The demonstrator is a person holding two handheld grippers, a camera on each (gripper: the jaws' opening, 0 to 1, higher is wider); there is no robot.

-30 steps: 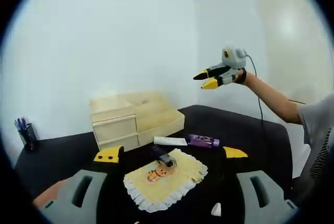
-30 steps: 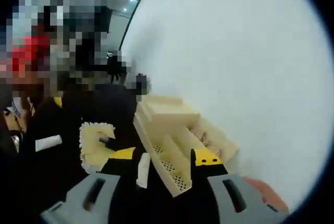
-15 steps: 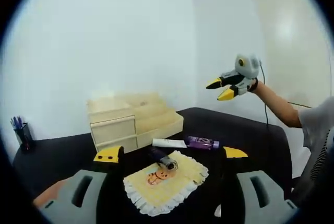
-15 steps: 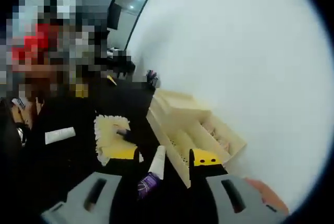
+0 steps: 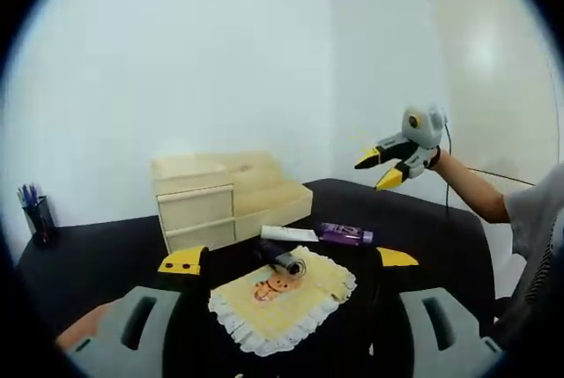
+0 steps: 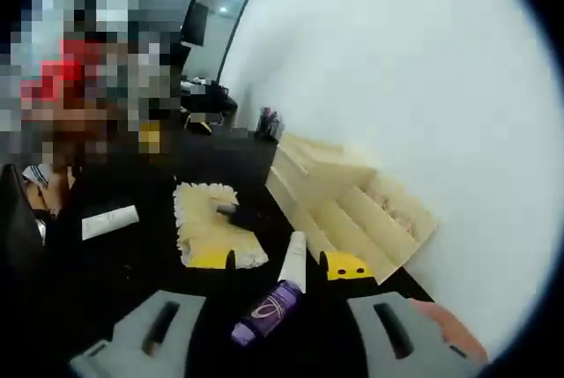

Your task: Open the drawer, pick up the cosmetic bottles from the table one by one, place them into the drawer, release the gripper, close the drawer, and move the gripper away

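A black table [image 5: 423,219] carries a wooden drawer unit [image 5: 225,197], drawer shut. A yellow cloth [image 5: 286,294] holds a dark bottle [image 5: 282,259]; beyond are laid a white tube [image 5: 286,233] and purple bottle [image 5: 345,235]. Both the left gripper [image 5: 286,259] and right gripper [image 5: 381,166] are spread, nothing grasped.

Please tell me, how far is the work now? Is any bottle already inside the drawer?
Nothing looks done yet. The wooden organizer's drawer looks shut. The purple bottle, the white tube and the dark bottle on the yellow cloth lie on the table. The left gripper and right gripper are open and hold nothing. Opening the drawer, every placement and closing remain.
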